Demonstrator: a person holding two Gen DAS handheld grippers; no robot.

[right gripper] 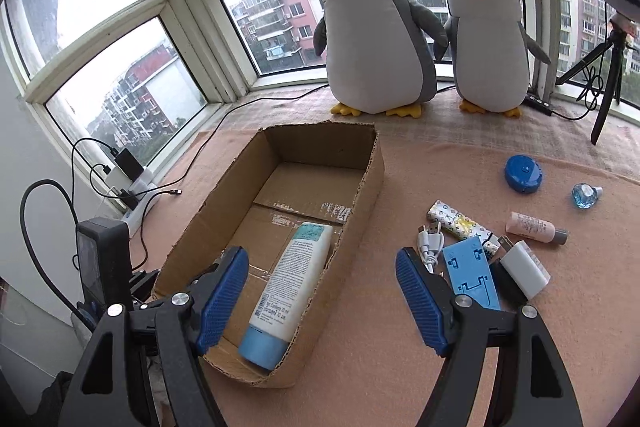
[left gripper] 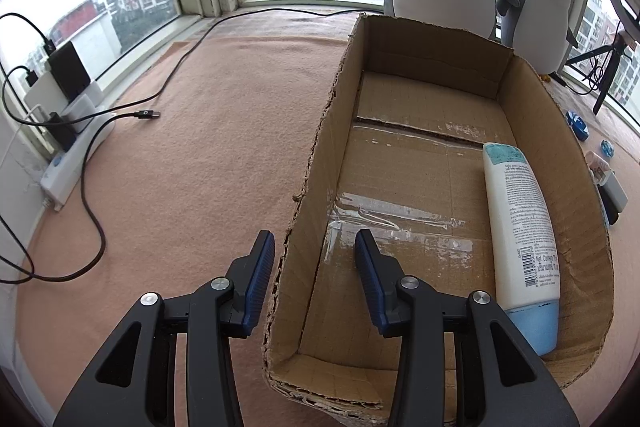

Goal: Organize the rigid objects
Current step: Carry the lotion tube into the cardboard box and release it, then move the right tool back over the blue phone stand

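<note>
An open cardboard box [left gripper: 316, 163] [right gripper: 370, 183] lies on the pink blanket. Inside it, along its right wall, lies a white tube with a light-blue cap [left gripper: 520, 227] [right gripper: 290, 279]. My left gripper [left gripper: 316, 247] is open, its fingers straddling the box's left wall near the front corner. My right gripper [right gripper: 320, 267] is open and holds nothing, above the box's near right corner. Right of the box lie a blue plastic piece [right gripper: 472, 273], a white charger [right gripper: 522, 267], a patterned stick [right gripper: 460, 223], a pink bottle [right gripper: 534, 227], a blue round case [right gripper: 522, 173] and a small blue glass bottle [right gripper: 584, 195].
Two plush penguins [right gripper: 372, 35] [right gripper: 490, 43] stand at the window behind the box. A power strip with chargers and black cables [left gripper: 76, 123] [right gripper: 128, 183] lies at the left. A tripod [right gripper: 604, 83] stands at the far right. A coiled white cable [right gripper: 430, 243] lies by the blue piece.
</note>
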